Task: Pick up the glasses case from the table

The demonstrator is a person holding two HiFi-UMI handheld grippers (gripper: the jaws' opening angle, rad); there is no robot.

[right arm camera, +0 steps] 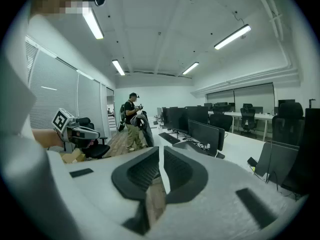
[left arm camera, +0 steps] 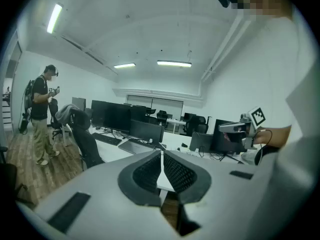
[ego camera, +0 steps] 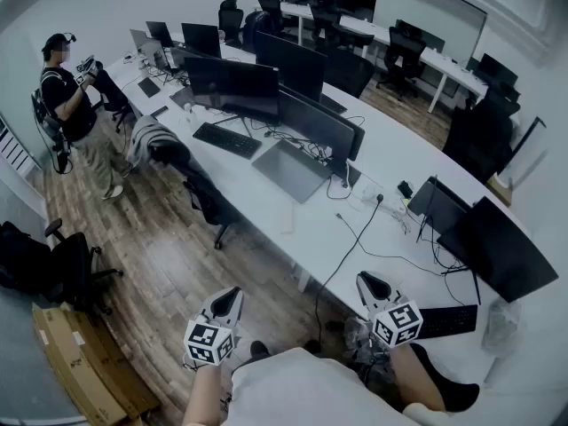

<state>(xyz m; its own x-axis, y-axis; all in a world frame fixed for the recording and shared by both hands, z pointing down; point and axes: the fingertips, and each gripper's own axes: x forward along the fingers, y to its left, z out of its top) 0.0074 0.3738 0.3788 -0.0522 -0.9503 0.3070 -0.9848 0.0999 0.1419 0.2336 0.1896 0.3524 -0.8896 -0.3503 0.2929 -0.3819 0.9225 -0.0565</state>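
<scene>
No writing, label or number can be read anywhere.

Two hand-held grippers [ego camera: 232,295] [ego camera: 366,280], one standing person [ego camera: 69,96], roughly ten monitors [ego camera: 232,82], two long desks [ego camera: 311,224].

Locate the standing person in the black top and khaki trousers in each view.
Head view: standing person upper left, beside the long white desk.
Left gripper view: person at far left edge.
Right gripper view: person left of centre, distant.
Shared landmark: grey jacket draped just beside them.
</scene>
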